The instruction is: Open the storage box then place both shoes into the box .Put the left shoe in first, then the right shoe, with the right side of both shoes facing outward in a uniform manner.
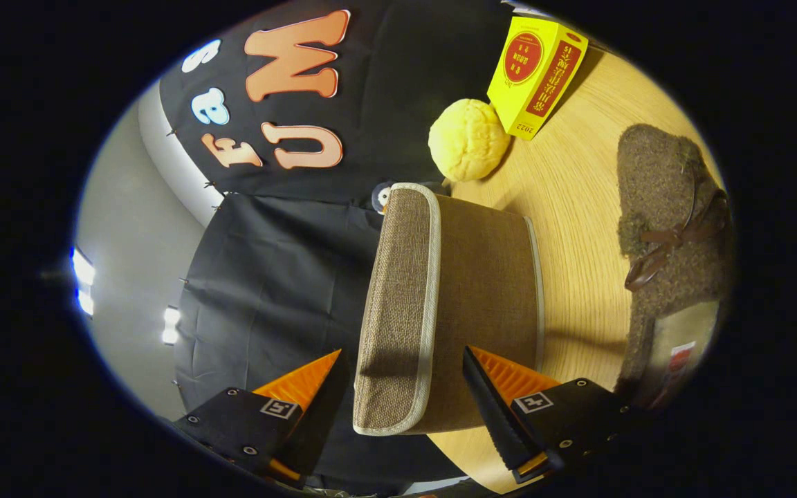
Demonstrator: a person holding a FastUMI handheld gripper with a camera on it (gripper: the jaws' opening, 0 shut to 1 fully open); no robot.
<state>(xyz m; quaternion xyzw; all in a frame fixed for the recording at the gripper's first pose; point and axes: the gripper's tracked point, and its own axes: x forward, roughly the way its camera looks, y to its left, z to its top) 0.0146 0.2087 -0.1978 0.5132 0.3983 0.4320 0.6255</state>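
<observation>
Storage box [468, 290], a brown woven-fabric container with pale piping along its edges, sits just ahead of the claw [402, 387] on a light wooden table [578, 228]. The camera is rolled onto its side, so the tabletop runs up the right of the scene and the box's lid [398, 304] faces left toward the black cloth wall. The claw is wide open: its two orange-and-black fingers [301, 380] straddle the near end of the box, the lid edge lying in the gap between them, and neither finger appears to touch it.

The box looks light and soft-sided, likely to flex or slide if pushed rather than lifted. The piped rim of the lid seems the firmest, least slippery place to pinch.

One shoe [668, 235], a fuzzy brown slipper with a thin leather bow, lies beyond the right finger, apart from the box. It looks soft and squashable, easiest gripped at the heel opening.

Beyond the box sit a yellow bumpy ball [468, 138] and a yellow carton [537, 69], near each other. Bare table lies between box and slipper; the ball crowds the far end.
</observation>
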